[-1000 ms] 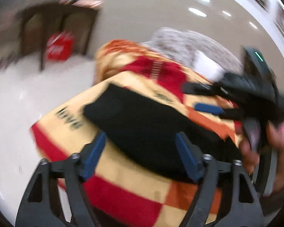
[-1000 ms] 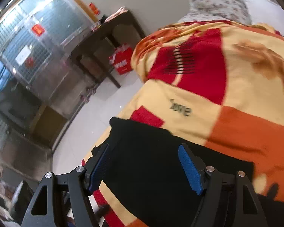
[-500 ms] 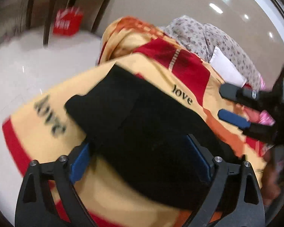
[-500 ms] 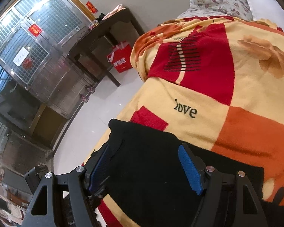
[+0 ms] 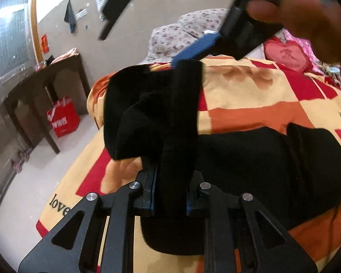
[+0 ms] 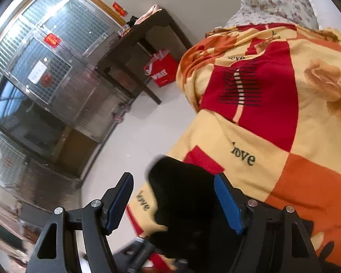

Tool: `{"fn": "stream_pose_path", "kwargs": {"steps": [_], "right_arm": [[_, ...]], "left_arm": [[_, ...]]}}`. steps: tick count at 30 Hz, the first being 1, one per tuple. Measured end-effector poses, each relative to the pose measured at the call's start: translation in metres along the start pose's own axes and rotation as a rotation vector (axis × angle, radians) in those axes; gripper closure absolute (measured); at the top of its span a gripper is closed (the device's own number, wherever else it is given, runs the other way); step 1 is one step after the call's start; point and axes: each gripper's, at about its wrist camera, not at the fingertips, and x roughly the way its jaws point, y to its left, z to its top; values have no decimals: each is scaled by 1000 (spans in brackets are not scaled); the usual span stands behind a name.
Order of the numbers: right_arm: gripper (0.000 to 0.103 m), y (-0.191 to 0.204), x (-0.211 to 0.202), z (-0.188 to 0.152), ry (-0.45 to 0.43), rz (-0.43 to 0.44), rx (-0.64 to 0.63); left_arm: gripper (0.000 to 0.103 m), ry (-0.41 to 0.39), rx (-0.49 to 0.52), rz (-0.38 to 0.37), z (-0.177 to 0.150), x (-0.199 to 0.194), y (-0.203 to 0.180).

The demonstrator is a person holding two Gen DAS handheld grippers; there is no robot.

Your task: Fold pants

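Black pants lie on a red, orange and yellow blanket on a bed. My left gripper is shut on a fold of the pants and lifts it; the raised cloth hangs over the fingers. My right gripper is open, jaws wide apart, above the pants' end without touching it. In the left wrist view the right gripper shows blurred at the top, one blue pad near the lifted cloth.
A dark wooden table and a red bag stand on the pale floor left of the bed. A floral pillow lies at the head of the bed. Metal-grille windows line the left wall.
My left gripper has closed on the pants and lifted a fold upward. My right gripper has stayed open and hovers near the same end of the pants.
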Motion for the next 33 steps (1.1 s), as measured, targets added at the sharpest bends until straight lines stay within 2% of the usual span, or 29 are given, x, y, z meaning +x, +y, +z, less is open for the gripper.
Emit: {"fn": "stream_pose_path", "kwargs": {"steps": [3,5,9,11,13,15,19,22,25,27,28,29,31,32,33], "right_arm": [[30,3,13,-4,56,-98,-46],[30,2,31,-8,124,-135,-52],[31,2,56,-18,174,-114,-104],[53,-3,64,-21,201,-100,-118],[83,-10,58,-21,160,-124,-134],[87,-16,37,-25,94,-122,-121],[88,-20,-12,-45,-13,-157,-153],[89,-39,-68,-68,-107,-163,-96],[89,-56,-114,-99,-180,-186,-48],[89,-72,-136,-122,-193,-235,-21],[89,-82,-142,-133,-198,-263,4],[89,-99,-146,-146,-206,-325,45],[89,-124,-146,-159,-204,-434,97],[89,-137,-145,-164,-200,-459,127],[87,-155,-141,-170,-180,-440,173]], "left_arm": [[86,-7,22,17,-3,-3,-2],[86,-7,35,30,-6,-6,-4],[86,-16,60,58,-8,-11,-7],[86,-24,79,36,-10,-14,-11],[86,-35,77,13,-11,-20,-10],[86,-51,49,-53,-5,-29,-7],[86,-59,18,-256,10,-47,-12],[86,-77,36,-416,19,-64,-28],[86,-50,74,-595,22,-74,-45],[80,7,76,-702,18,-73,-52],[68,41,73,-739,19,-71,-54],[54,84,64,-766,17,-66,-54],[51,122,38,-736,15,-59,-47],[51,128,36,-713,15,-56,-43],[51,132,38,-690,17,-56,-41]]}}
